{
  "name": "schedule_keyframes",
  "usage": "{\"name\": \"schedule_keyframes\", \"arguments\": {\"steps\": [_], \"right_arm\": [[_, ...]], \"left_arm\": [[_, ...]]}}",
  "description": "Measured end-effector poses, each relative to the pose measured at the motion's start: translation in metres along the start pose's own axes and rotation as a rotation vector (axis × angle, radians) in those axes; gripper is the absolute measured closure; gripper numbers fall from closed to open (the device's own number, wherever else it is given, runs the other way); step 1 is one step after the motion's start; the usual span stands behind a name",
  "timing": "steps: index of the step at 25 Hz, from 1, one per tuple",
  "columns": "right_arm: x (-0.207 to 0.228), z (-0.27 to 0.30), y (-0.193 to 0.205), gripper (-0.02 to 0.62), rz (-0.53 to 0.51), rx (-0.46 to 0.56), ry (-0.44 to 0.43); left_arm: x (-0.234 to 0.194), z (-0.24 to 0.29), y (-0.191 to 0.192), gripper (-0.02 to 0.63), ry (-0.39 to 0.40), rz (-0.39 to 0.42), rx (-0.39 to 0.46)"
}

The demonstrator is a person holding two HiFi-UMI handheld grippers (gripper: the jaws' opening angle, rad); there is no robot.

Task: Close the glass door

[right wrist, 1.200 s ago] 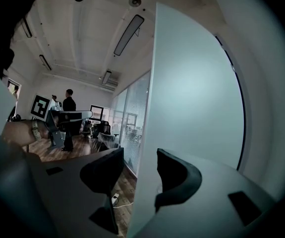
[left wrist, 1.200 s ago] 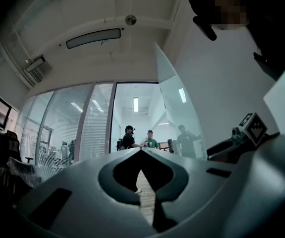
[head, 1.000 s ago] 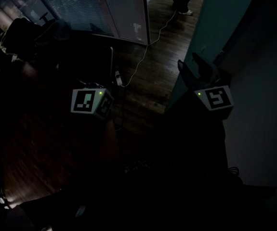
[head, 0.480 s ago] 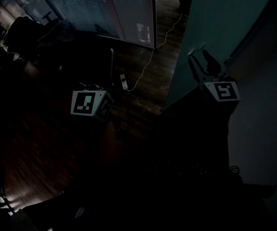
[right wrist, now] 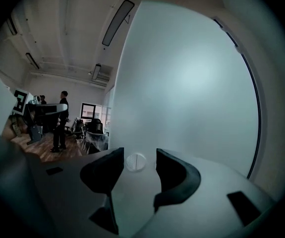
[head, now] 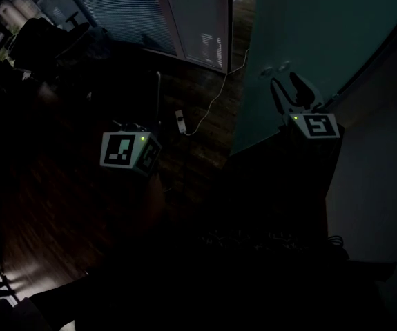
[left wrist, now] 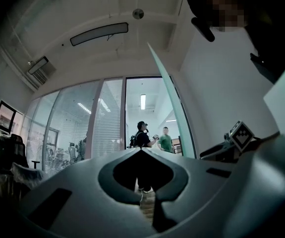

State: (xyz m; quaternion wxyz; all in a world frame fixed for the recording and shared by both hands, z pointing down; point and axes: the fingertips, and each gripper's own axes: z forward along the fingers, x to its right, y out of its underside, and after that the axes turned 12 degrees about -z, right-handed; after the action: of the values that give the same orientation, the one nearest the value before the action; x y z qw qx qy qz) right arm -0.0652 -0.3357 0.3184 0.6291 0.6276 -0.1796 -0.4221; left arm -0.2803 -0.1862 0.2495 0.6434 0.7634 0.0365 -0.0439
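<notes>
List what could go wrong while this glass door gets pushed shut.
1. The thin white cable on the dark wooden floor runs into the door gap; the frosted glass door may pinch it.
2. The right gripper faces the smooth pane with its jaws apart, gripping nothing, so it may slide off.
3. Beyond the opening stand two people; one might step into the door's path.
</notes>
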Motion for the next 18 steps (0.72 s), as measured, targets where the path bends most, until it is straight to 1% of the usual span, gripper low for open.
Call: {"name": "schedule_keyframes", "arguments": {"steps": [7,10,14,16,18], "right_arm": [[0.018,0.060,0.007,0.391,-0.003,-0.018,-0.034],[0.026,0.082,0.012,0.391,-0.004,-0.035,-0.065],[0.021,0.113,0.031,0.391,0.000,-0.099,-0.122],[0.018,0.129,0.037,0.391,0.014,-0.115,-0.130],[0.018,0.149,0.034,0.391,0.028,-0.116,-0.120]], "left_arm": [[-0.022,0.050,-0.003,0.604,-0.021,0.013,0.018],[-0.032,0.071,0.001,0.604,-0.029,0.014,0.018],[-0.046,0.097,0.009,0.604,-0.041,0.012,0.017],[-0.048,0.108,0.010,0.604,-0.045,0.013,0.019],[-0.053,0.119,0.007,0.604,-0.051,0.015,0.022]]}}
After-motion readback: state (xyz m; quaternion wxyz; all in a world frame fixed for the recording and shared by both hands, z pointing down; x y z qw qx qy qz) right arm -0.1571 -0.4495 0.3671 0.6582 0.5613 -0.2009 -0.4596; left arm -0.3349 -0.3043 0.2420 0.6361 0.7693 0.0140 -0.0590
